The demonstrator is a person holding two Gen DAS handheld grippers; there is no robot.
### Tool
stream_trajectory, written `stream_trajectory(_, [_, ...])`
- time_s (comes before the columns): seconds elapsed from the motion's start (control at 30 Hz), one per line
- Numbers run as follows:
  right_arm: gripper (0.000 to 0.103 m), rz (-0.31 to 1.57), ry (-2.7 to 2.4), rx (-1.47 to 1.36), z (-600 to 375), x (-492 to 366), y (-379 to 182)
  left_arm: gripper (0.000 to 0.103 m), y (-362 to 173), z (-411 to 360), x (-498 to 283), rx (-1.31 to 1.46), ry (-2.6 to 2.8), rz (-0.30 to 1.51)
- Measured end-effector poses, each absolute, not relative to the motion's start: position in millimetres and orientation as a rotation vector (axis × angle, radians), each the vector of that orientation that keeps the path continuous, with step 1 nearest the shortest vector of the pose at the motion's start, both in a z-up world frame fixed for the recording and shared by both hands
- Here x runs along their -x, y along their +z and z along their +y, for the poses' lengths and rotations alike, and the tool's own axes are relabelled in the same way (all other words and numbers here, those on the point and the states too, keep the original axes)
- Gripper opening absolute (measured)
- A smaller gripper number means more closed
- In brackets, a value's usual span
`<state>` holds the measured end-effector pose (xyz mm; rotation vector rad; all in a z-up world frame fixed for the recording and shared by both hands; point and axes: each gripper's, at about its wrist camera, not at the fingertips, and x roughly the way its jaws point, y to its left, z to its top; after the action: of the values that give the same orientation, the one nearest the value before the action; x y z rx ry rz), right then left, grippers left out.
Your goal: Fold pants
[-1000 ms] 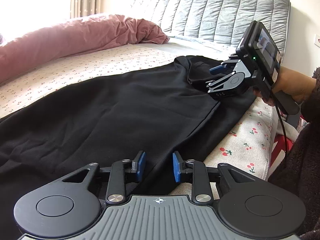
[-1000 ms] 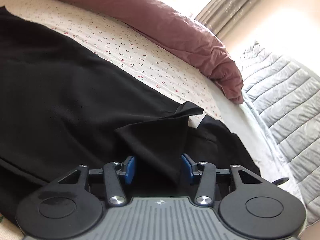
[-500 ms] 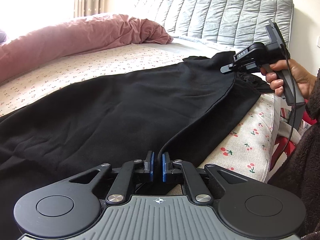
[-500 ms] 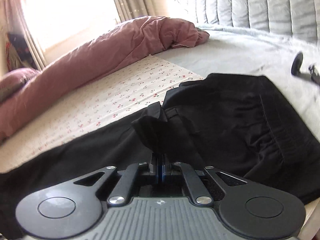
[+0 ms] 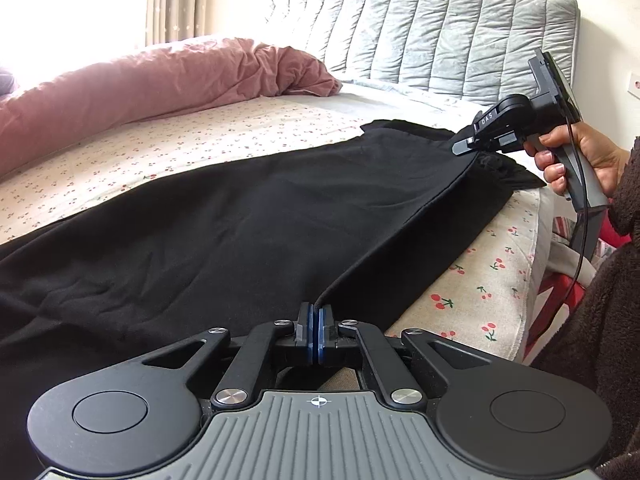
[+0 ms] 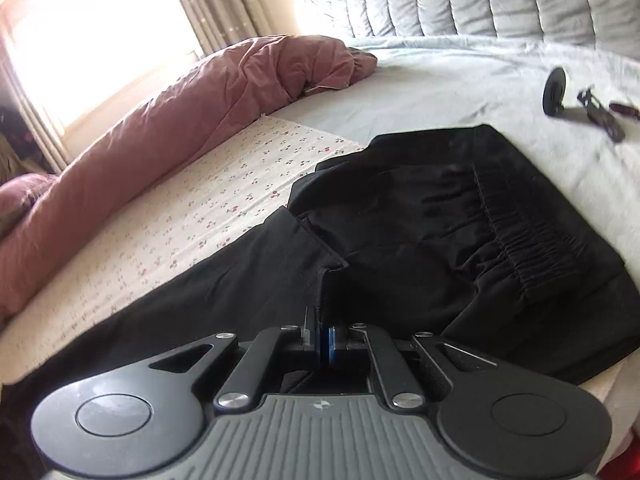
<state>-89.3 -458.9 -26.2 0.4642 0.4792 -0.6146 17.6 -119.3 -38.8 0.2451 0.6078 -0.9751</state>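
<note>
Black pants (image 5: 224,216) lie lengthwise on the bed, waistband at the far right. My left gripper (image 5: 316,312) is shut on the near edge of the upper pant leg and holds it taut. My right gripper (image 5: 466,145) shows in the left wrist view, shut on the same edge near the waist and lifted a little. In the right wrist view the right gripper (image 6: 324,330) pinches a fold of the pants (image 6: 420,232), with the gathered elastic waistband (image 6: 532,240) lying beyond it.
A rolled pink duvet (image 5: 132,92) lies along the far side of the bed. A grey quilted headboard (image 5: 432,40) stands behind. The cherry-print sheet's (image 5: 480,280) edge is at the right. A small black gadget (image 6: 580,100) lies on the grey sheet near the headboard.
Both grippers have closed on the pants' near edge. The right gripper has risen and swung toward the waist, and the edge between the two grippers is now pulled straight.
</note>
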Motion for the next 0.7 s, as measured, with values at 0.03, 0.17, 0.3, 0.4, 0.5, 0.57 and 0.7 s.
stream_trajectory(0.03, [0.005,0.496,-0.621,-0.44,-453,92,-25,0.0,-38,-116,-18,-0.245,-0.981,0.615])
stream_trajectory(0.17, [0.004,0.56,-0.652,-0.419,-445,105,-32,0.0,-38,-110,-17,-0.245,-1.008,0.64])
stream_trajectory(0.3, [0.003,0.589,-0.689,-0.41,-440,116,-39,0.0,-38,-109,-12,-0.249,-1.034,0.649])
stream_trajectory(0.4, [0.003,0.617,-0.72,-0.391,-436,116,-36,0.0,-38,-108,-11,-0.246,-1.05,0.666])
stream_trajectory(0.5, [0.003,0.653,-0.74,-0.366,-434,112,-36,0.006,-39,-107,-13,-0.244,-1.065,0.686])
stream_trajectory(0.57, [0.011,0.661,-0.778,-0.346,-437,110,-37,0.012,-39,-103,-15,-0.23,-1.069,0.69])
stream_trajectory(0.7, [0.041,0.588,-0.811,-0.285,-435,117,-18,0.047,-19,-82,-23,-0.202,-0.979,0.648])
